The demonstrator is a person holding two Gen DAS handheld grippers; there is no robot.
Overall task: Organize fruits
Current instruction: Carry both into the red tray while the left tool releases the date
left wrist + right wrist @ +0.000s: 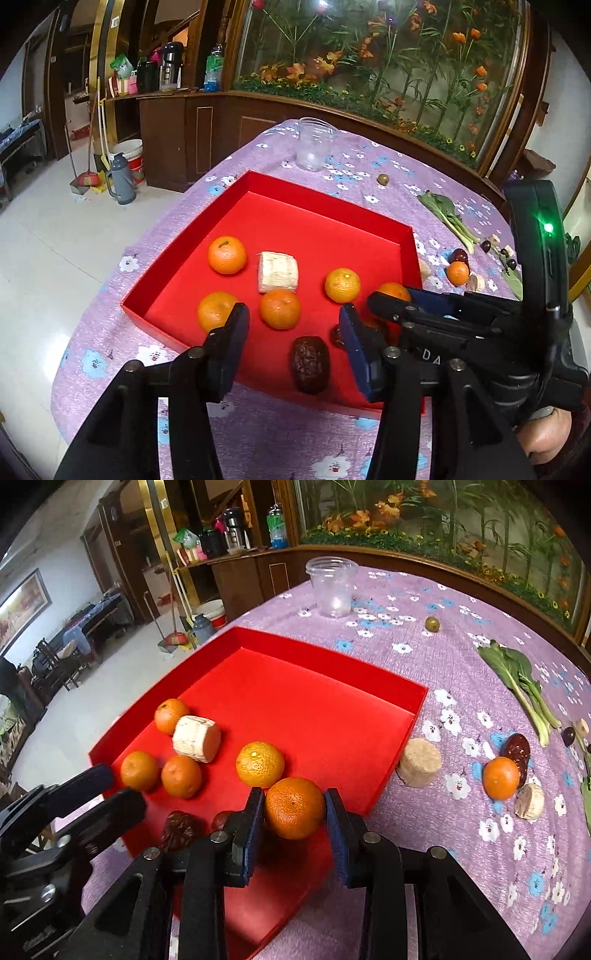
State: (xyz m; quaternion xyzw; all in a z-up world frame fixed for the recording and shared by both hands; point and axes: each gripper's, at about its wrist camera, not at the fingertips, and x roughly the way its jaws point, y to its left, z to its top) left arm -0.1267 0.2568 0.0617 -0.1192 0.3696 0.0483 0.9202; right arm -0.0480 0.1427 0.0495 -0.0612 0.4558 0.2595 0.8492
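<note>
A red tray [184, 240] [207, 664] lies on the flowered table and holds several oranges [226, 254] [260, 764], a pale cylinder piece [277, 272] [195, 738] and a dark date [310, 363] [181, 829]. My right gripper [294, 808] is shut on an orange [294, 808] over the tray's near right part; it also shows in the left wrist view [391, 299]. My left gripper [293, 325] is open and empty above the tray's near edge, with the date between its fingers' lines. It shows at the left of the right wrist view [107, 786].
On the cloth right of the tray lie another orange [501, 777] [458, 273], a date [518, 751], pale cylinder pieces [421, 762], a leafy green [517, 679] [447, 214] and a small olive fruit [431, 623] [383, 179]. A clear plastic cup [314, 144] [332, 587] stands beyond the tray.
</note>
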